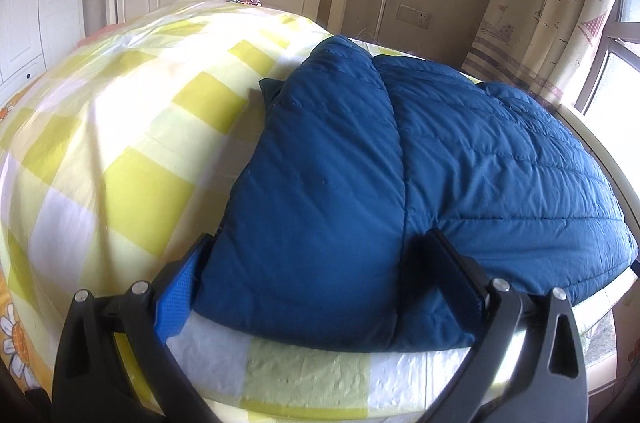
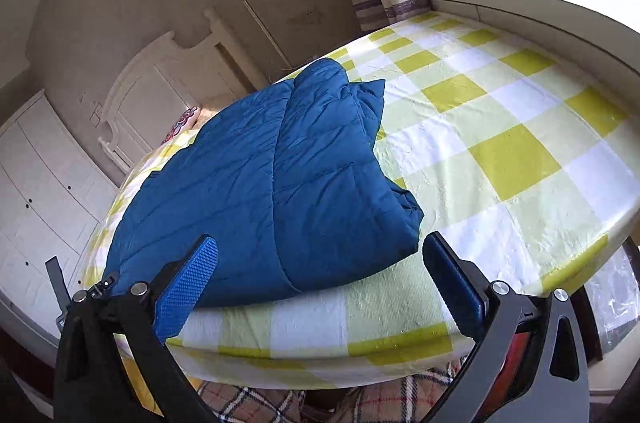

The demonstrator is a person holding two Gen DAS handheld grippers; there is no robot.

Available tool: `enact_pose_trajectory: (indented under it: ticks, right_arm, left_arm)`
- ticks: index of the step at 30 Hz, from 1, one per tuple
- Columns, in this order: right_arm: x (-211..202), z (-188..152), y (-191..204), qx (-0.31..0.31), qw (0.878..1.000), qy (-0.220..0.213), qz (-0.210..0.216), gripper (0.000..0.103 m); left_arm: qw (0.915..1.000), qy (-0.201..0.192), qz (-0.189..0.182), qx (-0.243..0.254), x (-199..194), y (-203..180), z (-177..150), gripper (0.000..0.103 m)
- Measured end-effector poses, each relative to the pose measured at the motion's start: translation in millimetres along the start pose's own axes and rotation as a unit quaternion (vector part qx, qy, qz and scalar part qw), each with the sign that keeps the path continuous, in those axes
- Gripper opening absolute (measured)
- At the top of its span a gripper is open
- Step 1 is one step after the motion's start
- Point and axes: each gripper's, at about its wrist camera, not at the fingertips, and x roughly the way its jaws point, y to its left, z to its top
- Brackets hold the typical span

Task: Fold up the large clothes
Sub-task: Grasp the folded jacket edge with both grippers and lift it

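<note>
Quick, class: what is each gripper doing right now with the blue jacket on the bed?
Left gripper: open, its fingers either side of a folded part of the blue jacket, not shut on it.
Right gripper: open, holding nothing, at the jacket's near edge.

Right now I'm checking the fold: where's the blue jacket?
The blue jacket lies on the checked bed sheet near its front edge, between the left tool fingers.

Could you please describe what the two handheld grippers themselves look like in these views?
The left gripper and the right gripper look alike: black angular frames with triangular cut-outs, round silver pivot bolts, and flat jaws faced with bright blue, dimple-textured pads. No cables, markings or sleeves show.
</note>
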Motion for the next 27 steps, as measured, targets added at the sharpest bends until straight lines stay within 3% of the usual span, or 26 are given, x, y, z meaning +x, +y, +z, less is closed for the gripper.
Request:
enact_pose_trajectory:
  ticks: [3,12,18,20,21,23,25,27]
  right_arm:
    - [6,-13,-6,0.033,0.998,0.031,0.033,0.099]
    - [62,15,29,0.008,0.997,0.065,0.033,0.099]
    - [97,40,34,0.066,0.996,0.046,0.043,0.099]
    - [94,42,24,0.094,0.993,0.013,0.07,0.071]
    - [89,41,14,0.117,0.99,-0.006,0.081,0.047]
    - [82,38,-8,0.156,0.978,-0.029,0.131,0.038]
    - [75,33,-15,0.161,0.976,-0.042,0.139,0.033]
    - [62,27,-12,0.145,0.977,-0.064,0.142,0.033]
  left_arm:
    - [0.9999,-0.004,0.014,0.006,-1,-5,-1,0.101]
    - [0.9999,-0.004,0.012,0.007,0,-5,-2,0.101]
    - [1.0,-0.003,-0.002,0.001,3,-1,-3,0.101]
    - [1.0,0.0,-0.002,0.0,4,-3,-3,0.101]
    - [1.0,0.002,-0.001,0.0,3,-4,-2,0.101]
    - [0.9996,0.0,0.023,0.017,-4,-12,1,0.101]
    - [0.9963,-0.017,0.065,0.054,-19,-33,7,0.1]
    - [0.9943,-0.05,0.048,0.08,-39,-58,19,0.1]
